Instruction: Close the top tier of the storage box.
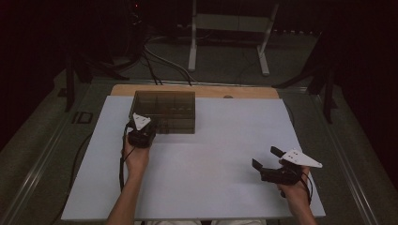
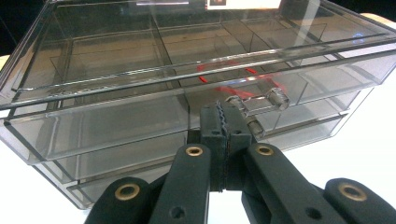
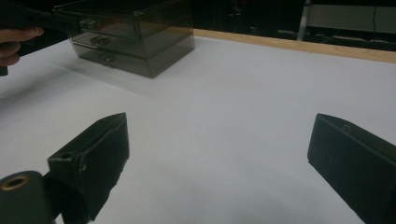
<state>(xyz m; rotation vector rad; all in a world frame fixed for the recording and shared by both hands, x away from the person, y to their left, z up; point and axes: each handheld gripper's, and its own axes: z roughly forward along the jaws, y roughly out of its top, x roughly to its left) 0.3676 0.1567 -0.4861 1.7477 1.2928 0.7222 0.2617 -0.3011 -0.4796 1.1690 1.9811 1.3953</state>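
Observation:
A smoky clear drawer box (image 1: 164, 111) stands at the back left of the white table top (image 1: 211, 168). My left gripper (image 1: 151, 127) is at the box's front; in the left gripper view its jaws (image 2: 223, 116) are pressed together, with their tips against the left end of a clear drawer handle (image 2: 261, 99). I cannot tell whether the handle is pinched. Something red (image 2: 224, 77) lies inside the box behind the handle. My right gripper (image 1: 266, 157) rests near the front right of the table, its jaws (image 3: 219, 123) wide apart with nothing between them.
The drawer box (image 3: 130, 32) has three stacked drawers, and a second handle (image 2: 254, 126) sits below the first. A wooden strip (image 1: 244, 92) runs along the table's far edge. Cables and a white frame (image 1: 230, 33) are on the floor beyond.

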